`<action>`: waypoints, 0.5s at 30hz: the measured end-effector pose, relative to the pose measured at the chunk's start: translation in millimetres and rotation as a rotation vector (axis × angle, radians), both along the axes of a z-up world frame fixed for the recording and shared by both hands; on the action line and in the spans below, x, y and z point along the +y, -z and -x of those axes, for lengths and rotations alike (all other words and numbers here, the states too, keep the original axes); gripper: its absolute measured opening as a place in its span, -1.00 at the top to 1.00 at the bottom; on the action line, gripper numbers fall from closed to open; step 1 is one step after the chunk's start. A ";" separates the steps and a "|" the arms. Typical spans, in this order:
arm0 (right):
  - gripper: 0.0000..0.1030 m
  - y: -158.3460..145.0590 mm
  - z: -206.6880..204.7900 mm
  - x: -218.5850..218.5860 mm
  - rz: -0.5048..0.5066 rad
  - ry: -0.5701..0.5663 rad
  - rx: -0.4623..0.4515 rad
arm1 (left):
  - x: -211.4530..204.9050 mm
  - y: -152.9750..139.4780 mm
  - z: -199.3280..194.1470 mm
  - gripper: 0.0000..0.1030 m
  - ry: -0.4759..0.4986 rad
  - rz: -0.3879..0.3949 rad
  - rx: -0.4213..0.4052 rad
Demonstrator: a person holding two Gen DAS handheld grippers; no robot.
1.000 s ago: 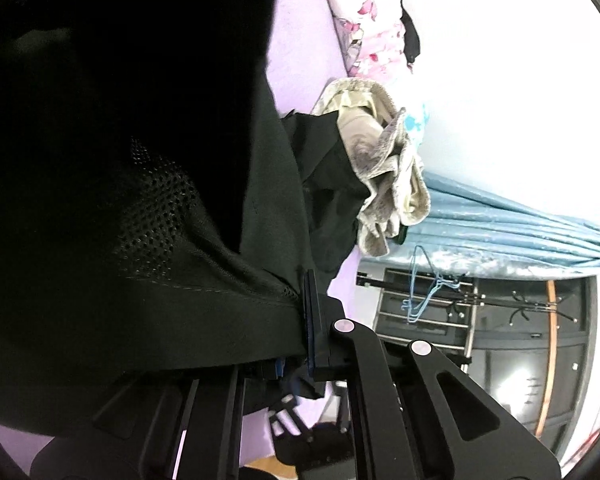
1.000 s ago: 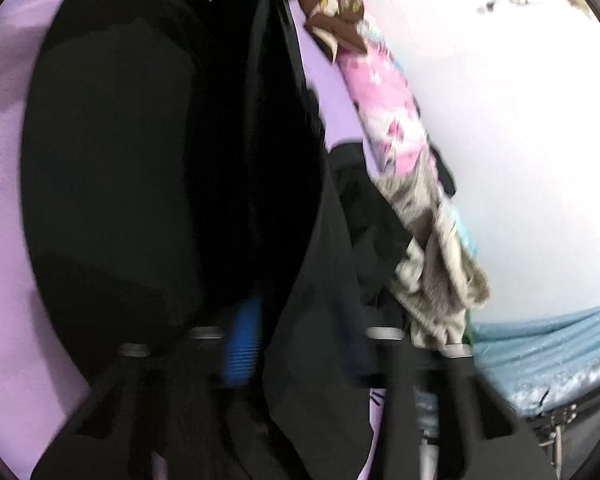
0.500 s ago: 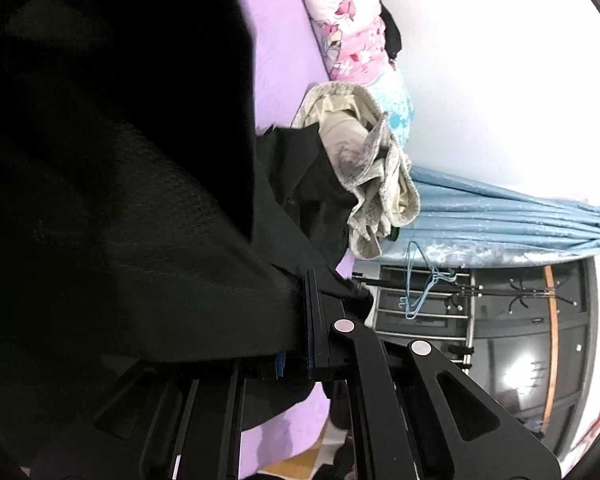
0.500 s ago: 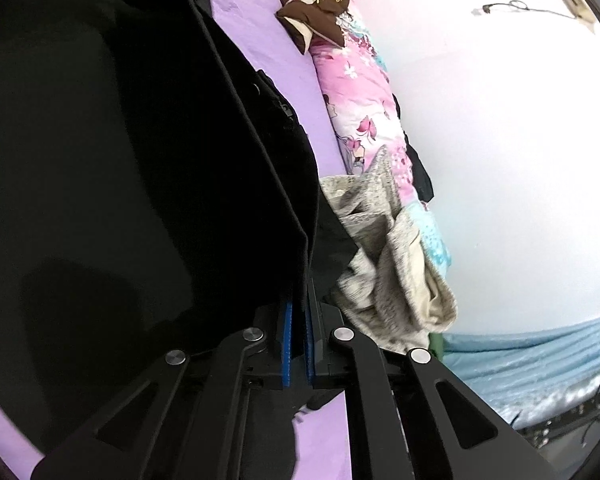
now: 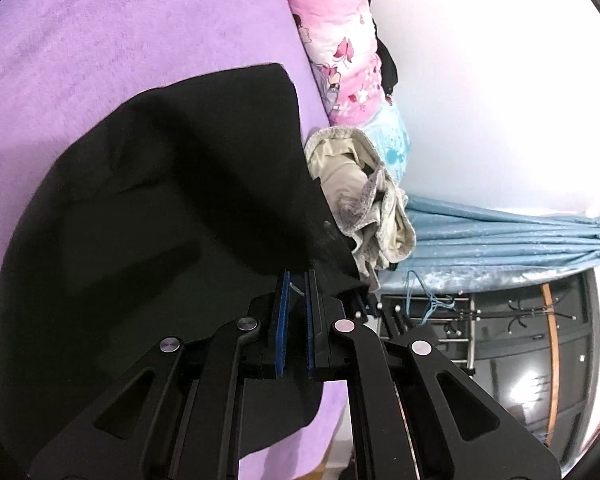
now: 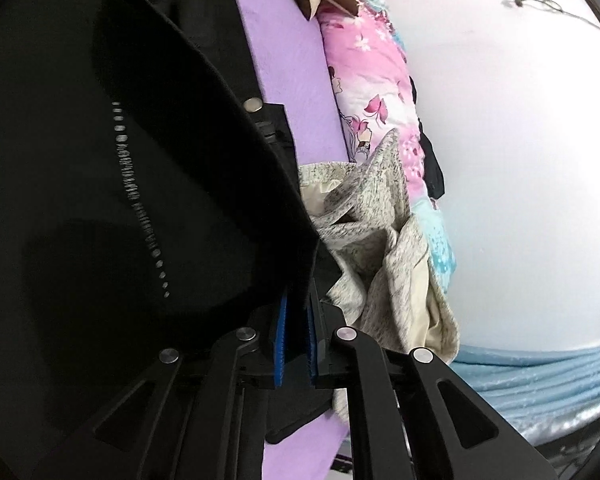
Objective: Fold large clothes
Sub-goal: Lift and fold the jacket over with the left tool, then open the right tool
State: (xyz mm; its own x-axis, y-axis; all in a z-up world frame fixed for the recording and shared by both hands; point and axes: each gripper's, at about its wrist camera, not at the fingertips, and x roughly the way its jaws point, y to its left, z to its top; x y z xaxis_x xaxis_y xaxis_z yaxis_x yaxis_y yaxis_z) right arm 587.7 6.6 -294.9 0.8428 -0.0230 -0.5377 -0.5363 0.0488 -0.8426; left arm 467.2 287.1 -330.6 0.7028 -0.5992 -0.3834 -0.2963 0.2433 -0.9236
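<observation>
A large black garment (image 5: 160, 208) lies spread on the purple bed (image 5: 100, 40). In the right wrist view it fills the left side (image 6: 100, 160), with a zipper and a snap button showing. My left gripper (image 5: 298, 280) sits low over the garment's near right edge; its blue pads stand slightly apart, with a bit of black fabric between them. My right gripper (image 6: 298, 300) has its blue pads narrowly apart around a fold of the black garment's edge.
A crumpled grey-beige garment (image 5: 364, 200) lies right beside the black one, also in the right wrist view (image 6: 380, 248). A pink floral quilt (image 5: 340, 52) runs along the white wall. A blue curtain (image 5: 500, 240) and a dark rack with hangers (image 5: 440, 312) stand beyond the bed's end.
The black garment hung close before both cameras; it now lies lowered and spread on the bed. Both grippers' pads have parted slightly from a tight pinch.
</observation>
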 end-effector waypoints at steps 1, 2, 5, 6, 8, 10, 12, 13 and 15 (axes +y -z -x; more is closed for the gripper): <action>0.75 1.3 -4.5 2.8 0.016 0.001 -0.006 | 2.3 -1.4 0.7 0.90 -0.004 -0.006 -0.006; 0.68 3.0 -6.6 4.6 0.030 0.001 -0.011 | 3.2 -3.6 1.0 0.90 -0.007 -0.013 -0.010; 0.01 8.5 -18.1 9.2 0.081 -0.014 -0.097 | 4.2 -9.9 0.9 0.90 -0.017 -0.045 -0.018; -0.19 10.2 -20.8 9.8 0.099 -0.021 -0.118 | 6.1 -7.0 2.1 0.90 -0.015 -0.044 -0.013; -0.40 14.6 -27.6 9.5 0.141 -0.034 -0.173 | 3.2 3.0 1.2 0.90 -0.002 -0.030 0.019; -0.52 16.3 -34.2 7.5 0.176 -0.043 -0.222 | 1.6 11.9 0.1 0.90 0.012 -0.027 0.057; -0.58 9.9 -37.8 5.3 0.194 -0.046 -0.273 | -2.8 19.4 -1.5 0.90 0.025 -0.033 0.090; -0.65 3.7 -37.7 4.1 0.179 -0.043 -0.280 | -3.1 21.8 -1.5 0.90 0.030 -0.038 0.097; -0.71 -14.9 -35.2 1.1 0.123 -0.040 -0.275 | -7.3 22.3 -3.6 0.90 0.045 -0.054 0.105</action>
